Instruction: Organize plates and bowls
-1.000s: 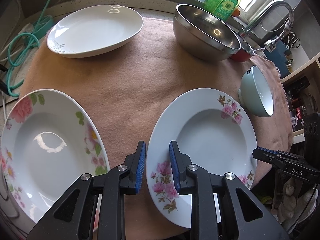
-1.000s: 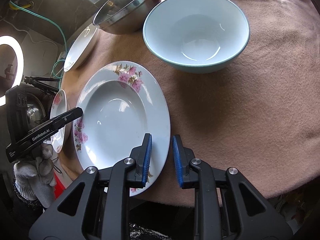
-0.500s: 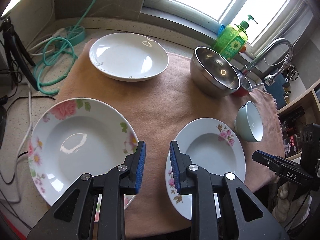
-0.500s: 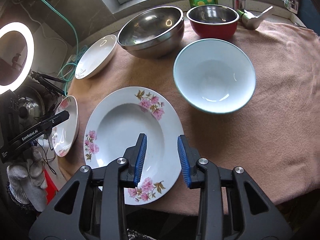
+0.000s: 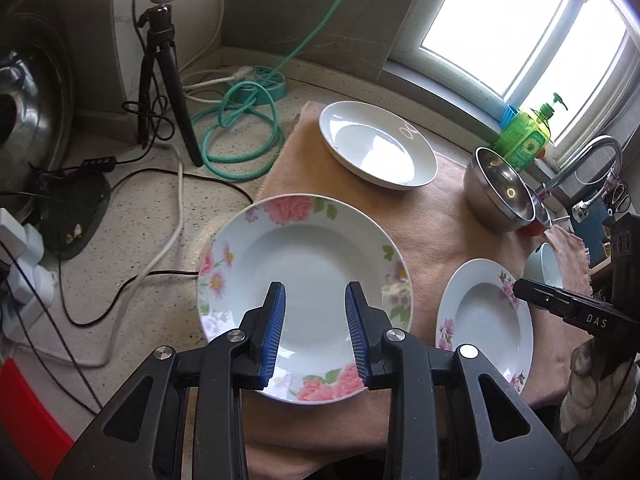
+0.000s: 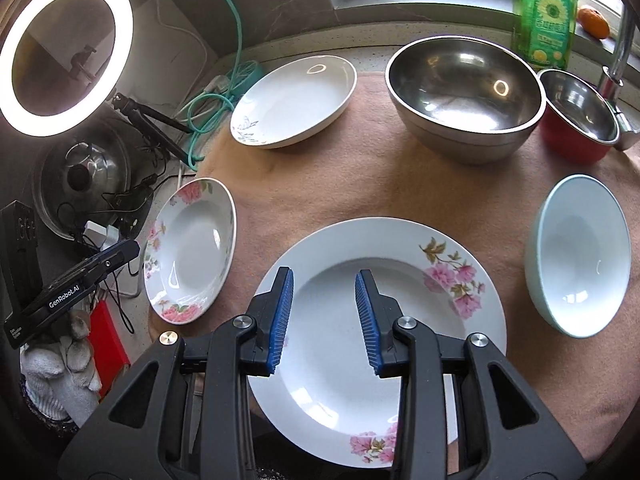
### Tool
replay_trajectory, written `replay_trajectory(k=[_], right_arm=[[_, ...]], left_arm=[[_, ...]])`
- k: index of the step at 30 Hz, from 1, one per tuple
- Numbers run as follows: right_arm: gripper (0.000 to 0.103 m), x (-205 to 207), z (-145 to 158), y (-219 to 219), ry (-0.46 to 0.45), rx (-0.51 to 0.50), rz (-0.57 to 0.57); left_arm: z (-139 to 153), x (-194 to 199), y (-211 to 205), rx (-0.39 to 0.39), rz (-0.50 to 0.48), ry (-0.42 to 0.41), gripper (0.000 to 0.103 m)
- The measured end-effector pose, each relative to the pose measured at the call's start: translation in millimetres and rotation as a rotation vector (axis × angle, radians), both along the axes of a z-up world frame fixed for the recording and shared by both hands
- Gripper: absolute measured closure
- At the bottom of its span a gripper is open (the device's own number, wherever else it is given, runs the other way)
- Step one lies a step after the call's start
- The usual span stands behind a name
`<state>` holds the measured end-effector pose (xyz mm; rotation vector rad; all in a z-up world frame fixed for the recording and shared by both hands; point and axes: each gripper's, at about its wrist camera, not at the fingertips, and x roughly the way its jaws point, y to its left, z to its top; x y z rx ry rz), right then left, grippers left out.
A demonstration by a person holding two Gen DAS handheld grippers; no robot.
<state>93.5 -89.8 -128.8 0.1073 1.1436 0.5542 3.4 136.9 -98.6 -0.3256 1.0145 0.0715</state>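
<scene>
Left wrist: left gripper (image 5: 314, 322) parted, empty | right gripper (image 6: 324, 314) parted, empty

The pink cloth (image 6: 360, 184) lies bare in the middle, an open lane between the near flowered plates and the far row. Far right, the large steel bowl (image 6: 464, 92) and the red-sided steel bowl (image 6: 576, 120) stand touching, with a green soap bottle (image 6: 546, 16) close behind. Left of the cloth, teal hose (image 5: 240, 136), black tripod (image 5: 160, 76) and loose cables (image 5: 120, 280) clutter the counter
</scene>
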Motion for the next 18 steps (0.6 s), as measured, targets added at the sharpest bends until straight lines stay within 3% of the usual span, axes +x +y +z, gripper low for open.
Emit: replay_trajectory(k=[9, 18], right_arm=[[0.070, 12.0, -12.9, 54.6, 0.027, 0.005, 0.086], [0.070, 21.6, -30.8, 92.0, 0.066, -0.019, 0.121]], left_arm=[[-19.2, -19.7, 48.7, -0.011, 0.108, 0.053, 0.074], [-41.2, -17.3, 63.8, -0.055, 0.103, 0.094, 0.074]])
